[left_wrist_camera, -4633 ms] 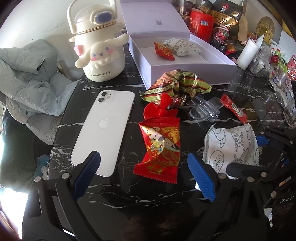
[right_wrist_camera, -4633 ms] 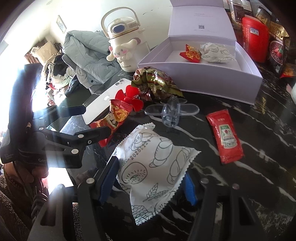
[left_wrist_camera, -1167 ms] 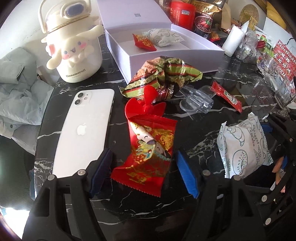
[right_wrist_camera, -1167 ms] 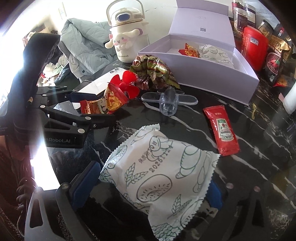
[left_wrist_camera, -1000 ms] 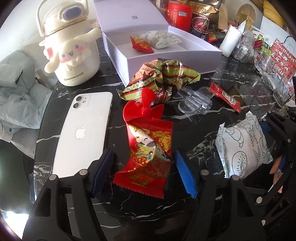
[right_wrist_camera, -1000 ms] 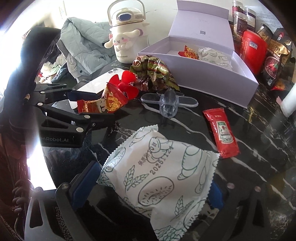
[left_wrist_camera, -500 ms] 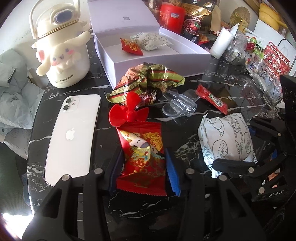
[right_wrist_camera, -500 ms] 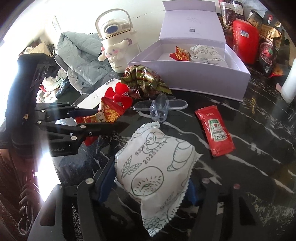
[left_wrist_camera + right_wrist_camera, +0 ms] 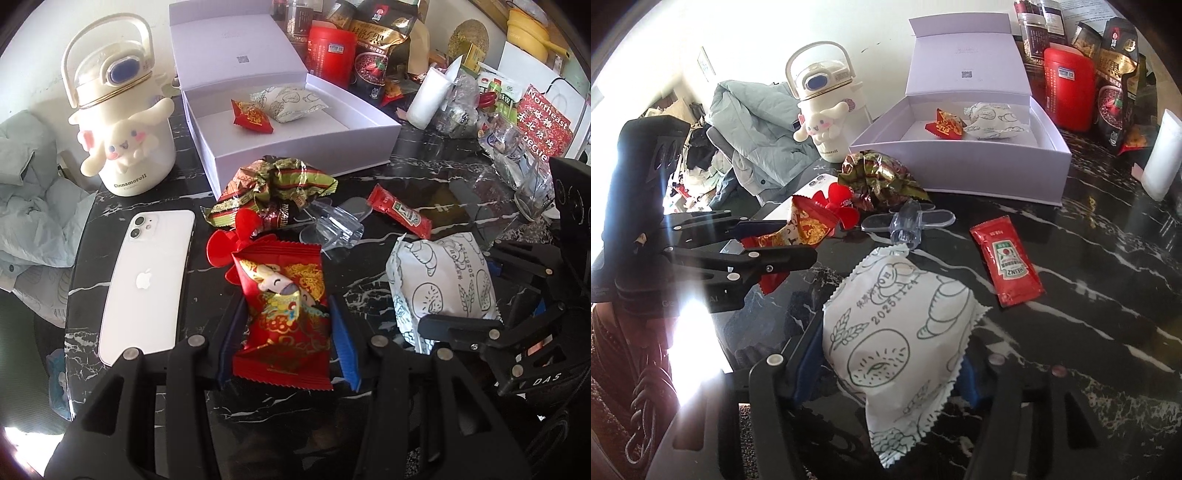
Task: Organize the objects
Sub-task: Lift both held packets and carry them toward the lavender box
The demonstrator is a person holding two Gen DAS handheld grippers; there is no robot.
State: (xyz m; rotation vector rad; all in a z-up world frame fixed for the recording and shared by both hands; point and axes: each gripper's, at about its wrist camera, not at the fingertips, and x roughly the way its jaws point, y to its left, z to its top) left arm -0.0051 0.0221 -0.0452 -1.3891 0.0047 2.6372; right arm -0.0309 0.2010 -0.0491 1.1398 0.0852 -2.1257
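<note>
Left gripper (image 9: pixel 286 341): its blue fingers (image 9: pixel 343 343) are closing on both sides of the red snack packet (image 9: pixel 284 306) and pressing its edges; the packet is bulging between them.
Right gripper (image 9: pixel 886 363): its fingers have just been closing and are clamping the white pastry packet (image 9: pixel 897 332), which is filling the gap between them.
Red snack packet: it is sitting in the left gripper, just beside the white phone (image 9: pixel 147 284) and touching the red plastic fan (image 9: pixel 236 240).
White pastry packet: it is sitting in the right gripper, near the ketchup sachet (image 9: pixel 1006 260) and the clear plastic piece (image 9: pixel 907 221); whether it is clearing the counter cannot be told.
Counter (image 9: pixel 1108 295): black marble-pattern surface, carrying all items.
White box (image 9: pixel 960 173): it is standing open, lid upright, beyond the crumpled foil wrapper (image 9: pixel 273 188); 1 red packet (image 9: pixel 251 116) and 1 white packet (image 9: pixel 288 101) are lying inside, touching each other.
Cream character bottle (image 9: pixel 122 129): it is standing upright beside the box, past the phone.
Red canister (image 9: pixel 1069 88): it is standing behind the box among other packets.
</note>
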